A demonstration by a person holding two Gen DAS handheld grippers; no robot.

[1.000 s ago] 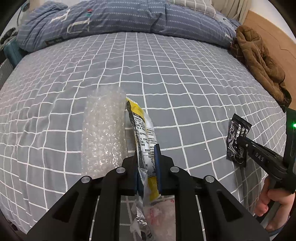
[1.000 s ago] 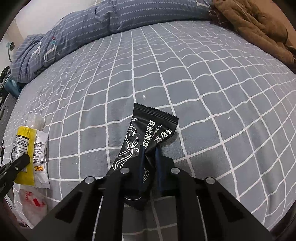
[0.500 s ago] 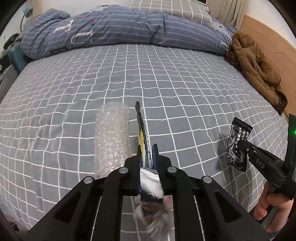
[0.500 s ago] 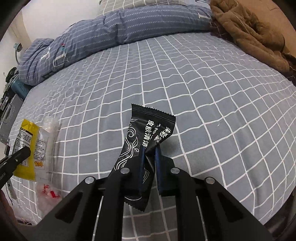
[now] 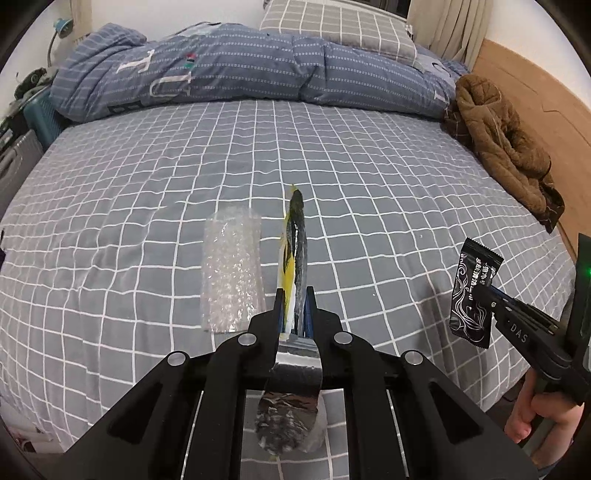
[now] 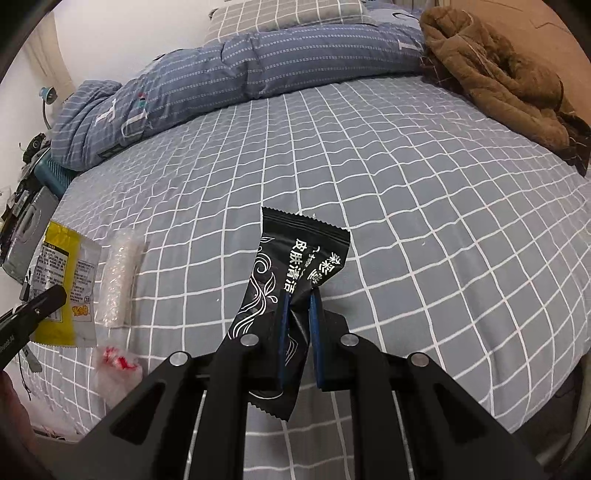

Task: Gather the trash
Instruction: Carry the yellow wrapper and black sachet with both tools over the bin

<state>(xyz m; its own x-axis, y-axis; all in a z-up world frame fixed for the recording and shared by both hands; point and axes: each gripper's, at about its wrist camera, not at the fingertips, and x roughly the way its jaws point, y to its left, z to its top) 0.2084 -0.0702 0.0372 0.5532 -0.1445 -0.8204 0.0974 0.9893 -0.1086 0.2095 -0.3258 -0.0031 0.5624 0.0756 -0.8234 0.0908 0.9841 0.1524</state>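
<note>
Trash in both grips, lifted clear of the bed (image 5: 147, 184). Left gripper (image 5: 294, 295): fingers pressed together on a yellow snack wrapper (image 5: 295, 240), pinched low on its length, seen edge-on, foil lining hanging below, just right of the bubble-wrap strip (image 5: 231, 269). Right gripper (image 6: 298, 295): fingers pinching a black sachet (image 6: 295, 258) near its middle, creased at the pinch, well to the right of the strip.

Probably feather-light, thin and crinkly, with slick film faces; likely to flap, twist or slide out if swung fast. Best held across a flat face near a sealed end, as now, and carried steadily. Nothing fragile here.

Lying on the sheet: a clear bag with red print (image 6: 116, 369), nearer than the strip and close to the bed's front edge; probably limp and slippery, easiest pinched at a raised fold. The strip itself: soft, springy, flat on the sheet; best taken at an end or a long edge, pressing slightly into the mattress.

Beyond the strip, wide bare checked sheet, good room for sweeping or setting down. Farther still, a rolled blue quilt (image 5: 221, 70) and a checked pillow (image 5: 332, 29). Far right of the strip, a brown coat (image 5: 502, 140) against the wooden side panel (image 5: 517, 74); best kept clear of. Left of the strip, the bed's edge with a teal suitcase (image 5: 48, 114) and clutter past it.
</note>
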